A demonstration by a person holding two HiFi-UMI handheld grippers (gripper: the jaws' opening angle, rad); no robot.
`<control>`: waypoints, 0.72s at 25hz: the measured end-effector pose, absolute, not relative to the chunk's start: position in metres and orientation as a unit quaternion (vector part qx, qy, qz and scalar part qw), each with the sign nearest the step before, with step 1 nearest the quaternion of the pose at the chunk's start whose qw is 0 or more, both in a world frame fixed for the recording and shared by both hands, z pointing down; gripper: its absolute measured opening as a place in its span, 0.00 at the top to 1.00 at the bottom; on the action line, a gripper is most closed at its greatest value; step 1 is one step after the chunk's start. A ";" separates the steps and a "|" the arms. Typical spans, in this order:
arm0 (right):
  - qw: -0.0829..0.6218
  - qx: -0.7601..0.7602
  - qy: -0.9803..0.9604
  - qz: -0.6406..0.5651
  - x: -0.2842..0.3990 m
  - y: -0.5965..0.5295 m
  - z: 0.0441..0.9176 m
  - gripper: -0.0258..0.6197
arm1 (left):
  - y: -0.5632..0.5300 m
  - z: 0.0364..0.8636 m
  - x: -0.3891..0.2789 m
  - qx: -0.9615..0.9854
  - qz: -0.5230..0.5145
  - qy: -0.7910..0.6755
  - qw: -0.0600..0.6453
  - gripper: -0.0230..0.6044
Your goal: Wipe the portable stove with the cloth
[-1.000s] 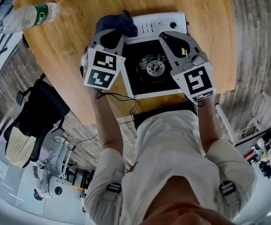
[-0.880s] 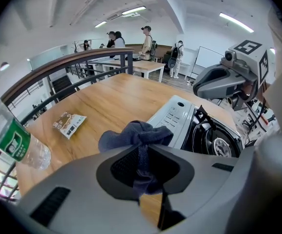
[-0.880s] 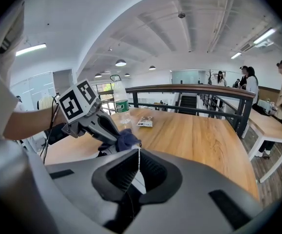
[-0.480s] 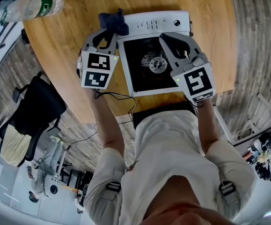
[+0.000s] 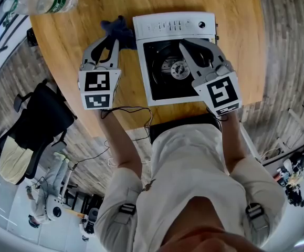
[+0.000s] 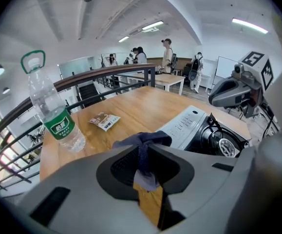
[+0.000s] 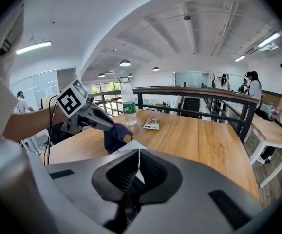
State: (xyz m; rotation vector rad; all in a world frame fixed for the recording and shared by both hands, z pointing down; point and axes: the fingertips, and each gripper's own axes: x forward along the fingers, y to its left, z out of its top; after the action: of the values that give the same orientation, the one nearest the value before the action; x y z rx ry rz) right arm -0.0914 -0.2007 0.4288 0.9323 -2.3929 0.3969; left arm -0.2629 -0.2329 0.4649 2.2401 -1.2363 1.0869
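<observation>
The room is a large open hall with a white arched ceiling (image 7: pixel 189 38). Long strip lamps (image 6: pixel 250 26) and round lamps (image 7: pixel 125 63) are on, and the light is bright and even. The floor (image 5: pixel 288 46) has grey wooden planks. The worktop (image 5: pixel 88 20) is of light brown wood with a rounded edge. A black office chair (image 5: pixel 44 122) stands near it. Behind the worktop runs a railing (image 6: pixel 97 76) of dark metal bars with a wooden handrail. Further back are pale tables (image 6: pixel 167 80), a whiteboard (image 6: pixel 226 66) and several people (image 6: pixel 167 55).
</observation>
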 end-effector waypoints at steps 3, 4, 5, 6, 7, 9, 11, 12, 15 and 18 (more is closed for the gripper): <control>0.267 0.345 -0.888 0.146 -0.095 -0.198 0.426 0.92 | -0.236 0.458 -0.264 0.801 0.355 -0.453 0.167 0.84; 0.267 0.344 -0.888 0.146 -0.096 -0.196 0.425 0.92 | -0.237 0.459 -0.263 0.803 0.349 -0.456 0.161 0.84; 0.267 0.344 -0.888 0.146 -0.096 -0.195 0.425 0.92 | -0.237 0.462 -0.261 0.804 0.344 -0.459 0.156 0.84; 0.267 0.343 -0.888 0.146 -0.097 -0.193 0.425 0.92 | -0.238 0.465 -0.259 0.806 0.338 -0.461 0.151 0.84; 0.268 0.343 -0.888 0.147 -0.097 -0.191 0.426 0.92 | -0.238 0.468 -0.256 0.808 0.333 -0.463 0.147 0.84; 0.270 0.343 -0.887 0.148 -0.097 -0.187 0.429 0.92 | -0.238 0.475 -0.251 0.812 0.322 -0.465 0.143 0.84; 0.271 0.344 -0.886 0.150 -0.097 -0.185 0.433 0.92 | -0.237 0.482 -0.245 0.817 0.311 -0.464 0.145 0.84; 0.270 0.344 -0.886 0.153 -0.097 -0.183 0.434 0.92 | -0.235 0.485 -0.243 0.818 0.307 -0.464 0.147 0.84; 0.263 0.340 -0.888 0.162 -0.104 -0.177 0.437 0.92 | -0.230 0.491 -0.238 0.821 0.297 -0.463 0.152 0.84; 0.260 0.330 -0.892 0.164 -0.115 -0.169 0.439 0.92 | -0.226 0.495 -0.234 0.826 0.288 -0.460 0.154 0.84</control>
State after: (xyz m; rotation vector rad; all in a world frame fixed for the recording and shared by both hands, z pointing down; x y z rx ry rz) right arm -0.1148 -0.1691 0.4388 0.8951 -2.4169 0.4434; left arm -0.2342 -0.2257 0.4948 2.3666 -1.3187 0.8262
